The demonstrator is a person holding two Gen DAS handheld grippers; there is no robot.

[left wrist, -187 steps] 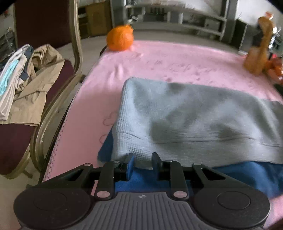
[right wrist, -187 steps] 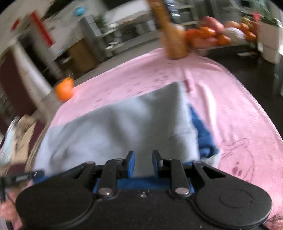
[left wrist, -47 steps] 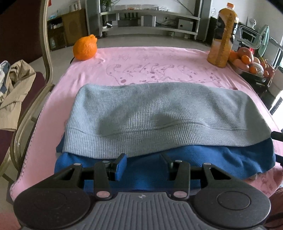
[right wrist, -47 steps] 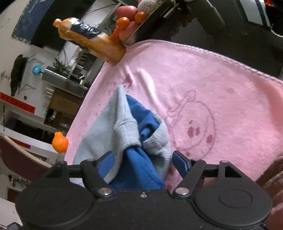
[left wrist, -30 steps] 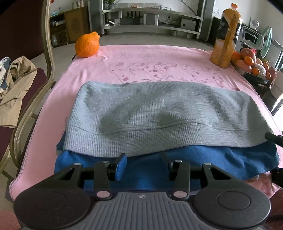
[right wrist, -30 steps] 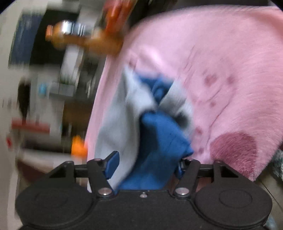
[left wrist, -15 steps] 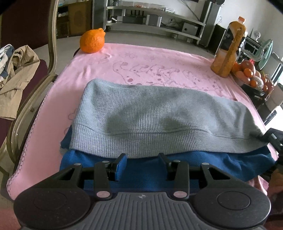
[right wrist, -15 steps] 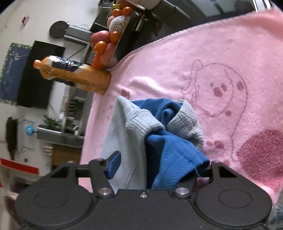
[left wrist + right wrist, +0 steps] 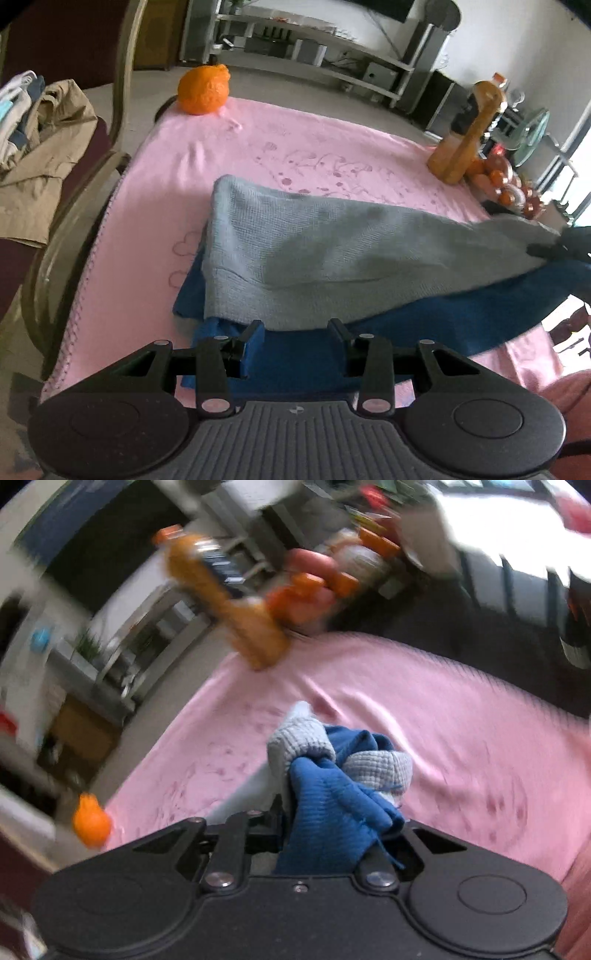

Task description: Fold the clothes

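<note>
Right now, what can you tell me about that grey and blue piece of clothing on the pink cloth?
The garment is a thick, waffle-knit piece, grey outside and blue inside, with a ribbed hem. It lies folded lengthwise across the pink blanket. One end is bunched and lifted off the blanket by the right gripper, whose jaws are closing on the cloth. The near blue edge sits between the fingers of the left gripper, which are also closing; whether they pinch it yet is unclear.

Grey-and-blue garment [image 9: 332, 251] on pink printed blanket [image 9: 295, 147]; orange fruit [image 9: 203, 90]
</note>
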